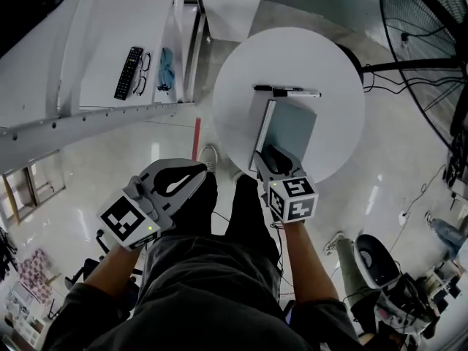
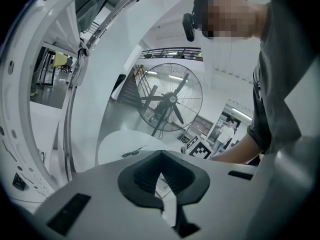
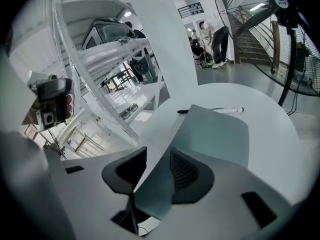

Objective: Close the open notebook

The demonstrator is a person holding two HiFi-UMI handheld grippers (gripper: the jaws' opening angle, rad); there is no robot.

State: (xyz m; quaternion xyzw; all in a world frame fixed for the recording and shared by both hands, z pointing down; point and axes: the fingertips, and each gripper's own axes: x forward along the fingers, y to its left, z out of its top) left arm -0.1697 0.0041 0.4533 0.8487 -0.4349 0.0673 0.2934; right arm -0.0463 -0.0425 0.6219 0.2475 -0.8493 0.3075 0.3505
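A teal-covered notebook [image 1: 292, 126] lies on the round white table [image 1: 241, 72], and a white edge shows along its left side. My right gripper [image 1: 267, 154] is at its near end. In the right gripper view the teal cover [image 3: 220, 134] is raised and runs between the jaws of the right gripper [image 3: 152, 156]. It leans on the right pad [image 3: 187, 171]; the left pad stands off it, so the jaws are open. My left gripper [image 1: 191, 175] hangs off the table over the person's lap. In the left gripper view the left gripper [image 2: 161, 154] has its tips together and holds nothing.
A black-and-white marker [image 1: 287, 91] lies just beyond the notebook. A large floor fan [image 1: 431, 50] stands right of the table. A white bench at the left carries a remote [image 1: 129, 72] and glasses [image 1: 141, 73]. Cables and gear sit on the floor at the lower right.
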